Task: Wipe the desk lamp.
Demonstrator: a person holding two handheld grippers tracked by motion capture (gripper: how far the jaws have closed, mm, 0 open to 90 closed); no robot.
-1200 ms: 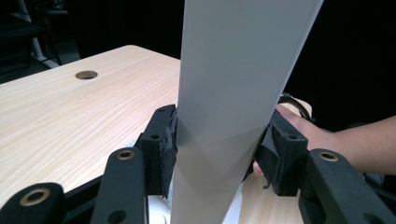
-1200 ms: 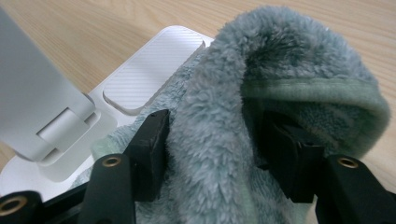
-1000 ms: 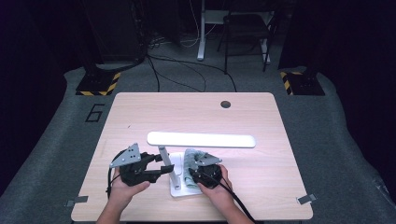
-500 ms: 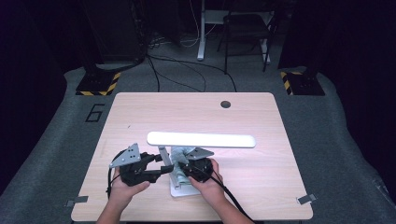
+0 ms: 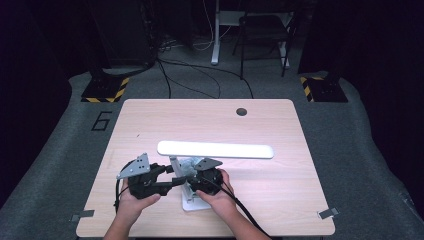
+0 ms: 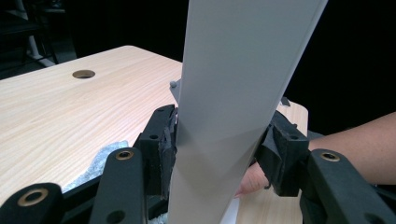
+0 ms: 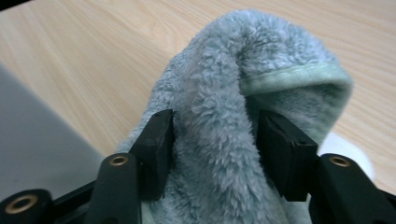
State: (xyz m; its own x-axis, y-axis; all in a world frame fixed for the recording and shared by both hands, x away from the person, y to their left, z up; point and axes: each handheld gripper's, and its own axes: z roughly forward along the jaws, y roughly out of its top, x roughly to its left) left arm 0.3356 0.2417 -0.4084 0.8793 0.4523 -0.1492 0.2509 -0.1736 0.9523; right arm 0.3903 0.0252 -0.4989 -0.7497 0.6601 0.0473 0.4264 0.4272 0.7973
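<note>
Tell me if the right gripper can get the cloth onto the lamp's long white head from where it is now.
Probably yes: the right gripper has the grey-green cloth between its jaws, and the lamp head lies just beyond it with nothing between; the left gripper clamps the lamp's arm.

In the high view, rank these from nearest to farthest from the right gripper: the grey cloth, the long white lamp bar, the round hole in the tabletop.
1. The grey cloth, right at the right gripper, bunched between its fingers.
2. The long white lamp bar, just beyond the gripper, lying across the middle of the table.
3. The round hole, near the table's far edge, toward the right.
</note>
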